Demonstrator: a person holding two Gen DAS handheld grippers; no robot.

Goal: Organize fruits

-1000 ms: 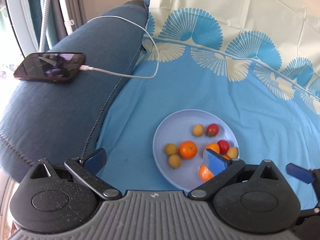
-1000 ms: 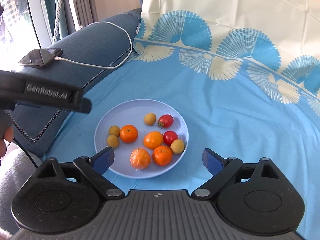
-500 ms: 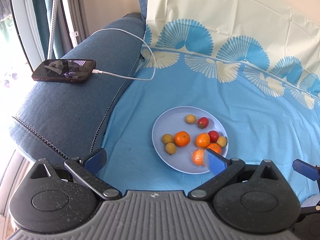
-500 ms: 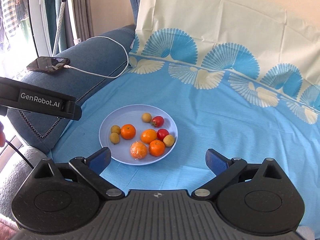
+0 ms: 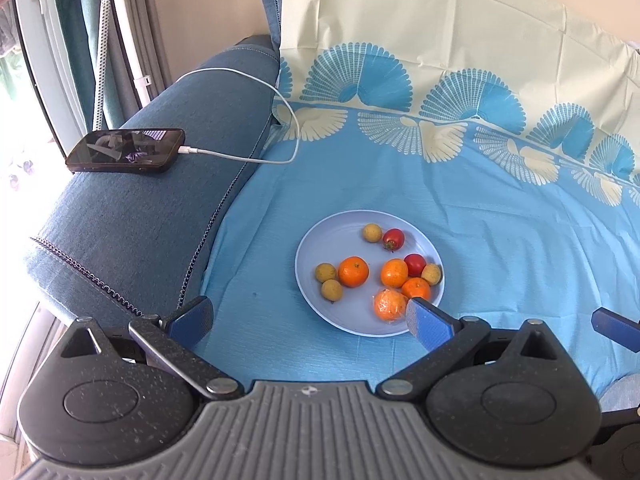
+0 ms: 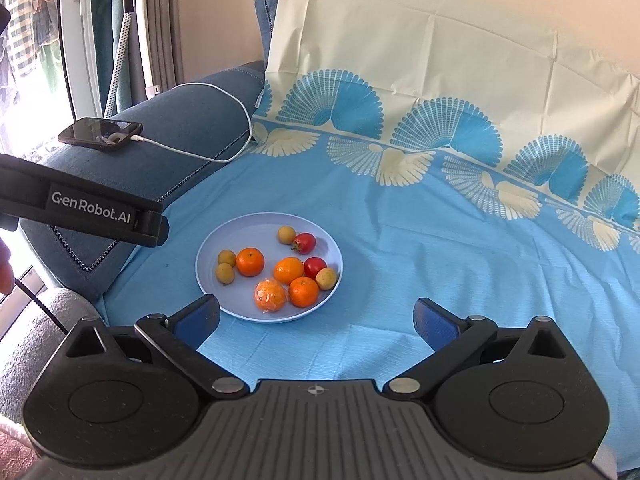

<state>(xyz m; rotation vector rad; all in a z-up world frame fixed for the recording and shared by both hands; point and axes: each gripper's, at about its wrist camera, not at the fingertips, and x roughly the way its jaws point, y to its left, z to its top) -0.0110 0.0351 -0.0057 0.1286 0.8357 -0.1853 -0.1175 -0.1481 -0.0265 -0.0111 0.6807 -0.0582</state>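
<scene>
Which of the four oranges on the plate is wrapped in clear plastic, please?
The wrapped orange at the plate's near edge, closest to both cameras. Its skin looks crinkled and glossy under film; the other three oranges are bare and smooth.

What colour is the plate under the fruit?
The plate is pale lavender-blue, clearest in the right wrist view.

A home: cloth-draped sofa [image 5: 168, 200], charging phone [image 5: 126, 150], curtains [image 6: 120, 40].
</scene>
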